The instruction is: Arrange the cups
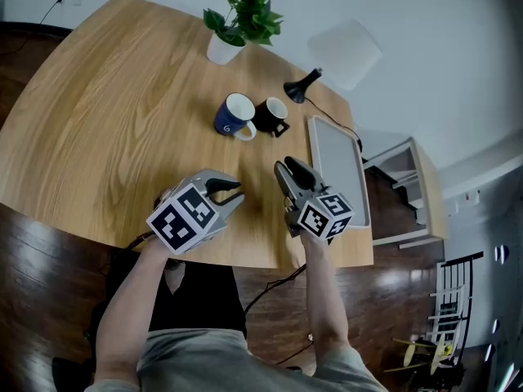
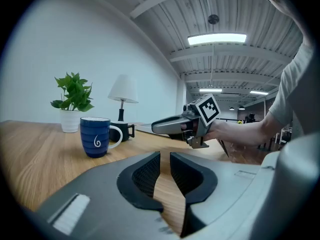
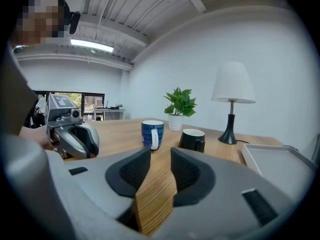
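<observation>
Now left gripper point(image 1: 233, 193) and right gripper point(image 1: 288, 168) hover, jaws parted and empty; blue cup point(image 1: 235, 114) beside black cup point(image 1: 270, 116).

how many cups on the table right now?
2. A blue mug sits mid-table, just in front of the potted plant. A black mug stands right beside it, on the side nearer the tray. No others are visible, and nothing looks likely to hide one.

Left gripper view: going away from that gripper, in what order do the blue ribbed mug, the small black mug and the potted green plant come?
1. Blue ribbed mug: left of centre, in front.
2. Small black mug: just behind the blue one, to its right.
3. Potted green plant: far left, at the back of the table.
</observation>
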`<state>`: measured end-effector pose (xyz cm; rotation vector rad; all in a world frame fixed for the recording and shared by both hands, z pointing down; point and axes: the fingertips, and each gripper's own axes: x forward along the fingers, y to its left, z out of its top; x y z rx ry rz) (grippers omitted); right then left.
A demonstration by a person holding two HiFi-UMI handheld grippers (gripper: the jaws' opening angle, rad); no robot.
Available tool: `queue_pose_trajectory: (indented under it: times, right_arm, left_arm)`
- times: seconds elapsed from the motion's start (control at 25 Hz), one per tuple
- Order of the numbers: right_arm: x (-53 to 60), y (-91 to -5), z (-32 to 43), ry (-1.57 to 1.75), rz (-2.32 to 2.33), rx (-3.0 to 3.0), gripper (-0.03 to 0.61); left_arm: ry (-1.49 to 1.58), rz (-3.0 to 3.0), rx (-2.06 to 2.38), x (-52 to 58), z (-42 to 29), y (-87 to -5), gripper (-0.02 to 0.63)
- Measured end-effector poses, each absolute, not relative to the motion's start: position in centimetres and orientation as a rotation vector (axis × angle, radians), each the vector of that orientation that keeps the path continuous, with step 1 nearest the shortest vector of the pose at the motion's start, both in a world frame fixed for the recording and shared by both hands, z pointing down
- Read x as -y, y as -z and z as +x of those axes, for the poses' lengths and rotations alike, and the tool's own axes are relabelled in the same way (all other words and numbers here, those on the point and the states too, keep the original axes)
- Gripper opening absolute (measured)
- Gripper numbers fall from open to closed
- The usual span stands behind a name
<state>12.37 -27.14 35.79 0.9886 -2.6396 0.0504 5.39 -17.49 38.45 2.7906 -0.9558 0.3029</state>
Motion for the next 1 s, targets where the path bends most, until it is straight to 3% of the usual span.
queue_pose_trajectory:
  times: [0.12,0.24,0.4,0.56,1.0]
  right_arm:
    - [28.6,-35.0,13.0,-0.039,1.023,2.623,0.147]
    - [30.1,-35.2,13.5,-0.043,1.057,2.584,0.246]
    - [32.2,-36.4,14.0,-0.018,1.056,2.495,0.246]
    - [35.0,-36.6,14.4,0.006,1.064,2.437,0.245]
    - [39.6,-37.6,13.7,-0.002,1.006,2.378,0.22]
  left_arm:
    - [-0.31,2.79,0.941,17.6,5.7,-38.5,0.066]
    - [-0.331,2.791,0.914,17.5,5.9,-38.7,0.035]
    - [-0.337,2.781,0.922,17.5,5.9,-39.0,0.038]
    - [-0.352,2.779,0.919,17.6,5.9,-39.0,0.203]
    - [-0.346,2.784,0.92,17.6,5.8,-38.8,0.216]
